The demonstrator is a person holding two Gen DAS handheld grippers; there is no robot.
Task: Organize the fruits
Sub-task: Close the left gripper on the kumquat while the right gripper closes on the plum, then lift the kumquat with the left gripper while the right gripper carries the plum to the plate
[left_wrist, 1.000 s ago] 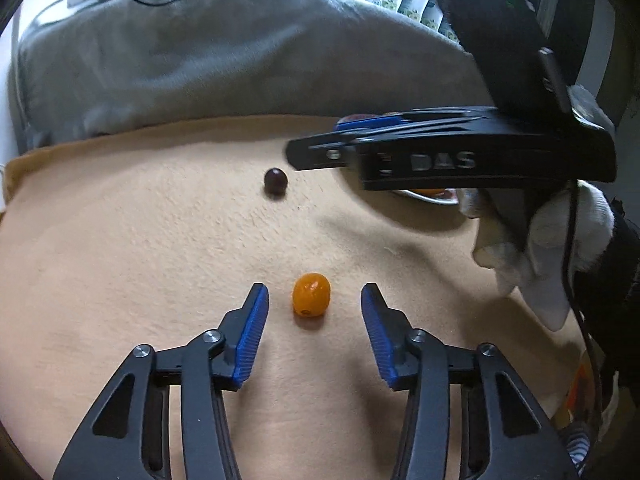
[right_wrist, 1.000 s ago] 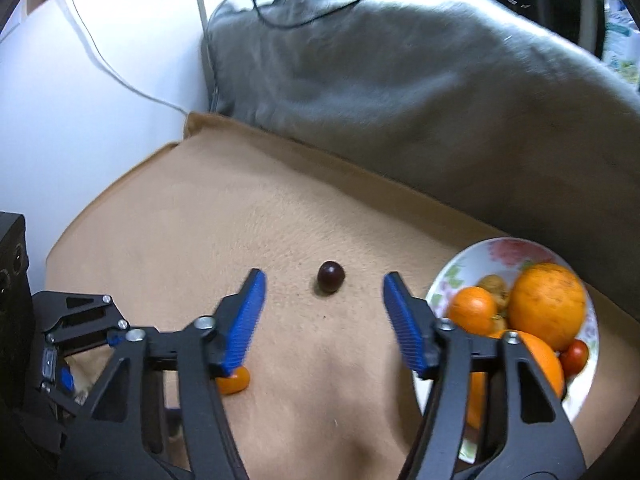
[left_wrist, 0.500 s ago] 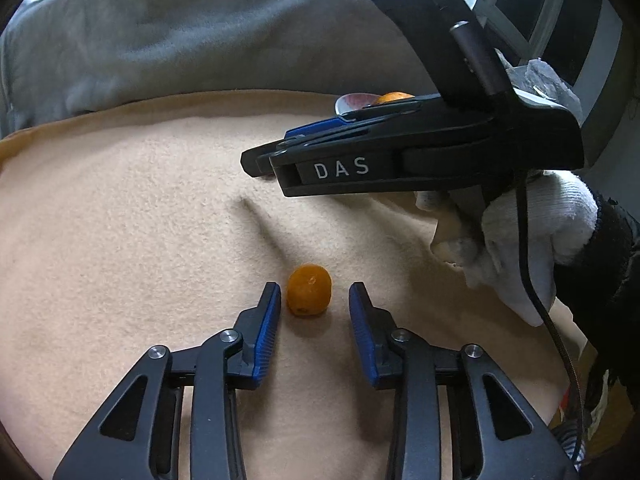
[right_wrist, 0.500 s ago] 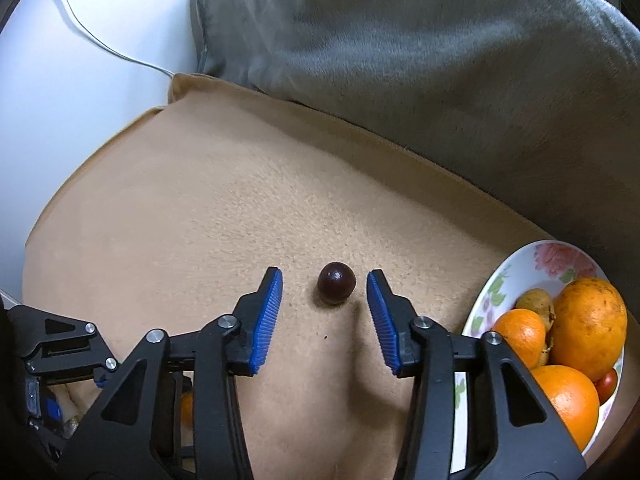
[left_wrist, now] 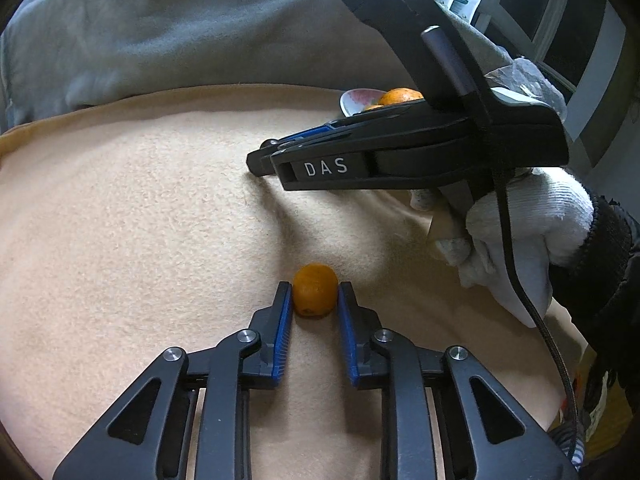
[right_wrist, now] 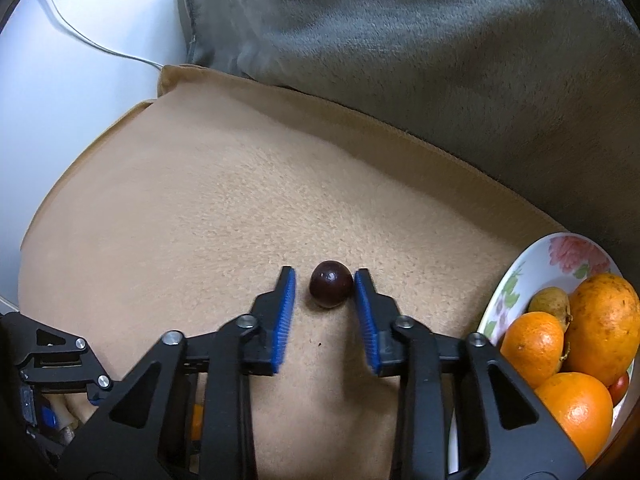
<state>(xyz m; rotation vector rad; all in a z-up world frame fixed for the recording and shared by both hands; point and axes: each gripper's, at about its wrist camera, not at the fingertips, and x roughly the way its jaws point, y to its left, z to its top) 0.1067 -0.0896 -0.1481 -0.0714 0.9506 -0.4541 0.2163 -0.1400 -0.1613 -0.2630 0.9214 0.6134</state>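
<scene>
**Both claws narrow on their fruit**

Tan fleece blanket covers the surface, with a grey blanket heaped along its far edge and a white wall with a thin cable at the far left of the right wrist view.

Left claw is down on the fleece with its blue pads pressed against both sides of the small orange fruit; it grips the fruit, which sits on the fabric at the fingertips. Half a second ago the pads stood clearly apart from the fruit on both sides, and a second ago wider again, so the claw has closed in steps.

Right claw brackets the dark round fruit on the fleece. Its right pad touches or nearly touches the fruit, while a narrow strip of fabric shows between the fruit and the left pad, so it is not quite closed. This gap too has shrunk from half a second ago.

From the left wrist view the right claw shows side on, held by a white-gloved hand, its tips low on the fleece; the dark fruit seen a second ago is hidden behind it.

At the right edge the flowered plate holds several oranges, a small tan fruit and a small red one.
</scene>
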